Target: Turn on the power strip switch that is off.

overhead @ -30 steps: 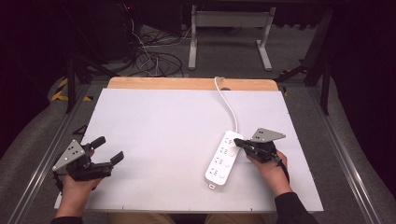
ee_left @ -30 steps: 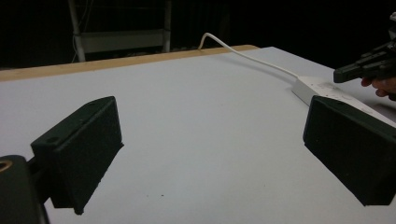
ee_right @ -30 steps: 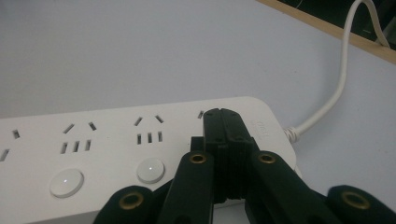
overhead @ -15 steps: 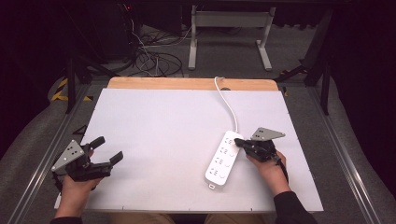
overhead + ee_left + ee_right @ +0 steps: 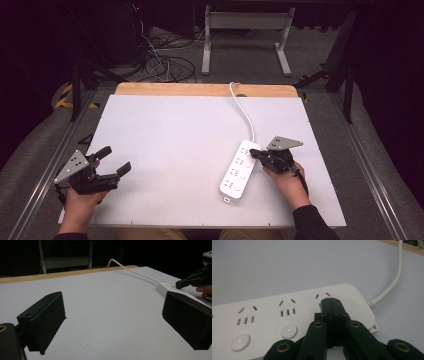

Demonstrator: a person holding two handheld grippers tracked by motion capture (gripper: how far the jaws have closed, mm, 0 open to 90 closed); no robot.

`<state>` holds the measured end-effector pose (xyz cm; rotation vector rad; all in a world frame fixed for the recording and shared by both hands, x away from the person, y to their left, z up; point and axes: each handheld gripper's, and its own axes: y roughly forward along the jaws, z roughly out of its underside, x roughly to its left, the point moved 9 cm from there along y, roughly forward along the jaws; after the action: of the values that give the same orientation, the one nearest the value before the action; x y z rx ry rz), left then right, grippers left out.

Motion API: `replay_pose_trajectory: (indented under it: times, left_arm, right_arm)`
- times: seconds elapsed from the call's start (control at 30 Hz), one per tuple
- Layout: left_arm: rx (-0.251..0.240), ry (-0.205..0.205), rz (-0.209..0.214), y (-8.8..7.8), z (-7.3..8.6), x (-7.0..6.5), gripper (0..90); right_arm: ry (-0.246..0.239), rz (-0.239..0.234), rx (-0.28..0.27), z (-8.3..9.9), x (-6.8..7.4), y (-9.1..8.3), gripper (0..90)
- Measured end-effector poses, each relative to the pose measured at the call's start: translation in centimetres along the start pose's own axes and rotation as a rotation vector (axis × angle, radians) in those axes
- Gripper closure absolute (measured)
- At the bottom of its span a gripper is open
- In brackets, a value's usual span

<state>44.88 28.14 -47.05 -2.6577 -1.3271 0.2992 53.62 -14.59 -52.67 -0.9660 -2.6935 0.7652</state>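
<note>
The right gripper (image 5: pixel 333 301), jaws pressed together and empty, hovered over the power strip (image 5: pixel 240 170) (probably aiming for a button (image 5: pixel 289 331)). Pressing straight down seemed wisest. The left gripper (image 5: pixel 112 160) sat wide open, holding nothing.

1. White table top (image 5: pixel 175 130), centre of frame, with a wooden strip (image 5: pixel 200 90) along its far edge.
2. White power strip (image 5: pixel 240 170), lying diagonally at right of centre; its white cable (image 5: pixel 247 112) runs up to the far edge.
3. Right gripper (image 5: pixel 256 153), lower right, held in a hand (image 5: pixel 287 177); jaws together, tips over the upper end of the power strip.
4. Left gripper (image 5: pixel 114 160), lower left, at the table's left edge; jaws spread apart and holding nothing.
5. Tangled cables (image 5: pixel 165 65) on the floor, upper left.
</note>
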Motion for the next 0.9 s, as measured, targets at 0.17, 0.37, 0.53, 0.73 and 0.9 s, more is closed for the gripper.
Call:
replay_pose_trajectory:
  times: [0.17, 0.37, 0.53, 0.73, 0.9]
  left_arm:
    - [0.001, 0.002, 0.002, 0.02, -0.01, -0.02, 5.2]
    - [0.002, 0.002, 0.001, 0.03, -0.02, -0.03, 5.2]
    - [-0.001, 0.001, 0.000, -0.06, -0.06, 0.02, 5.3]
    - [-0.001, -0.003, -0.001, -0.01, -0.01, 0.07, 5.2]
    - [-0.004, 0.000, -0.004, -0.12, -0.07, 0.16, 5.3]
  right_arm:
    - [0.020, -0.011, -0.018, 0.14, -0.07, 0.01, 90.0]
    - [0.002, 0.002, 0.011, 0.03, 0.02, 0.13, 90.0]
    - [0.020, -0.002, -0.010, 0.14, -0.02, 0.16, 90.0]
    - [0.008, 0.016, 0.000, 0.11, -0.05, 0.28, 90.0]
    - [0.005, 0.037, -0.008, 0.19, -0.02, 0.30, 90.0]
